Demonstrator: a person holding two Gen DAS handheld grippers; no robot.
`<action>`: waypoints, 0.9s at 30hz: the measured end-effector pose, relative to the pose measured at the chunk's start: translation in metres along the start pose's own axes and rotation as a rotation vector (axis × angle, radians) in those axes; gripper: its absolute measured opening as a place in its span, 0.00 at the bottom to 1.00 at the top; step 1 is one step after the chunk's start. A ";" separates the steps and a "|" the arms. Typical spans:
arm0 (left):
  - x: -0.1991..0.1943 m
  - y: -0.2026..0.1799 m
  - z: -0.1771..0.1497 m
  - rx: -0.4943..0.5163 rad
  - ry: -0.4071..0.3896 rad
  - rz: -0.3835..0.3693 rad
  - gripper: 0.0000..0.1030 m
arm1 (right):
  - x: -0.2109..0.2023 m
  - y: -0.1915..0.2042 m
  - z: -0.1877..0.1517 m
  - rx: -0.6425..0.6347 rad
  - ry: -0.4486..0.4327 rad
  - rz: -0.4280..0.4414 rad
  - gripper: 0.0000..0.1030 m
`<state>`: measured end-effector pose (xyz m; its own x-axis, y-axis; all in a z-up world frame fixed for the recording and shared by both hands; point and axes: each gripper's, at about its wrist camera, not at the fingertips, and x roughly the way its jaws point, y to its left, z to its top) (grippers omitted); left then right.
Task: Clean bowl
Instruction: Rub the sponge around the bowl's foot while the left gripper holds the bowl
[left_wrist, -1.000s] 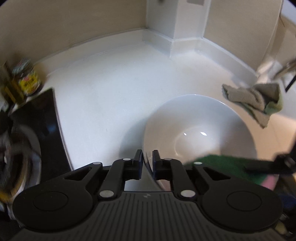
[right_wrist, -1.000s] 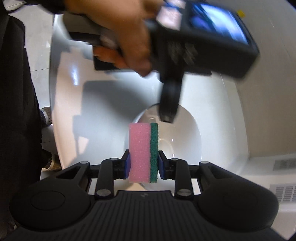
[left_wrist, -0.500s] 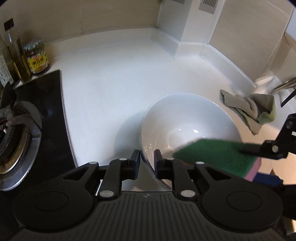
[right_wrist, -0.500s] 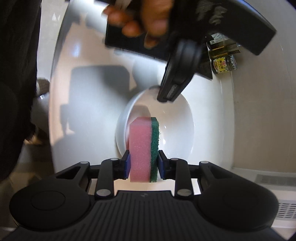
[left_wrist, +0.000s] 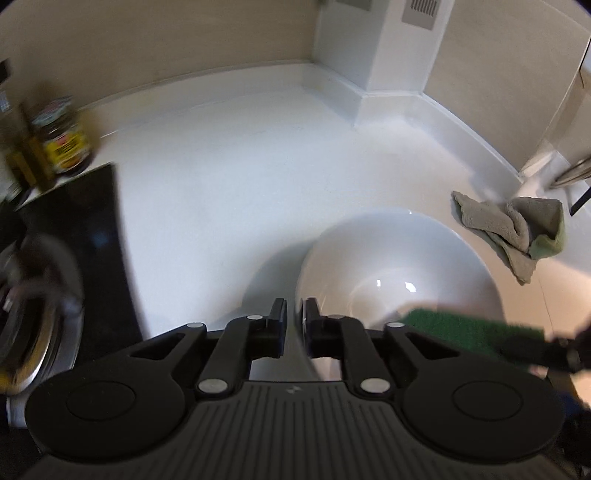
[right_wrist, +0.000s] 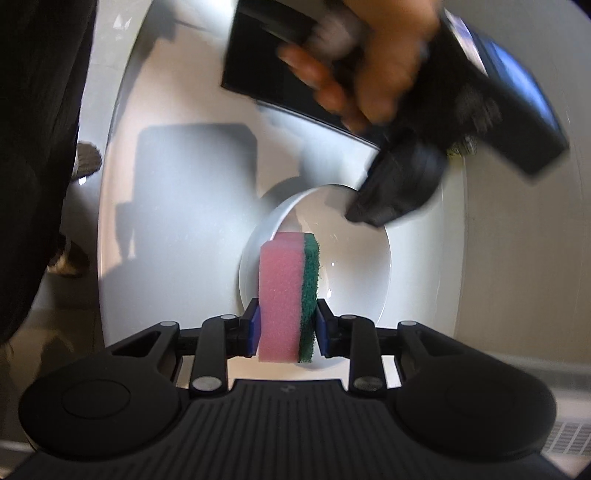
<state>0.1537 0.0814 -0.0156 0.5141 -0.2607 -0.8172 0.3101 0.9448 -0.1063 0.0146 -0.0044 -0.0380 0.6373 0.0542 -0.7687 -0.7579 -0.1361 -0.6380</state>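
Note:
A white bowl (left_wrist: 399, 266) stands on the white counter; it also shows in the right wrist view (right_wrist: 354, 266). My left gripper (left_wrist: 294, 317) is shut on the bowl's near rim, one finger inside and one outside. My right gripper (right_wrist: 286, 325) is shut on a pink sponge with a green scouring side (right_wrist: 288, 291) and holds it over the bowl's near edge. In the left wrist view the sponge's green face (left_wrist: 469, 328) reaches into the bowl from the right. The left gripper shows blurred in the right wrist view, gripping the bowl's far rim (right_wrist: 391, 199).
A crumpled grey-green cloth (left_wrist: 517, 229) lies right of the bowl. A black hob with a burner (left_wrist: 33, 295) and jars (left_wrist: 59, 140) are at the left. The counter's back wall and corner post (left_wrist: 369, 74) are behind.
The sponge has shifted back and forth across the bowl's inside. The left gripper keeps its grip on the rim while the view swings; the bowl sits more to the right now.

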 end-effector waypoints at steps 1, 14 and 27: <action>-0.002 -0.002 -0.004 0.000 -0.002 0.007 0.19 | -0.001 -0.002 0.000 0.017 -0.002 0.004 0.25; 0.020 -0.011 0.012 0.063 0.077 0.003 0.10 | -0.008 -0.008 -0.002 -0.063 -0.016 0.020 0.25; 0.013 -0.013 -0.002 0.023 0.075 0.023 0.16 | -0.024 -0.011 -0.003 -0.026 -0.026 0.022 0.25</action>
<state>0.1549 0.0657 -0.0258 0.4604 -0.2225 -0.8594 0.3179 0.9452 -0.0744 0.0085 -0.0070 -0.0123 0.6168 0.0762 -0.7834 -0.7674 -0.1631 -0.6200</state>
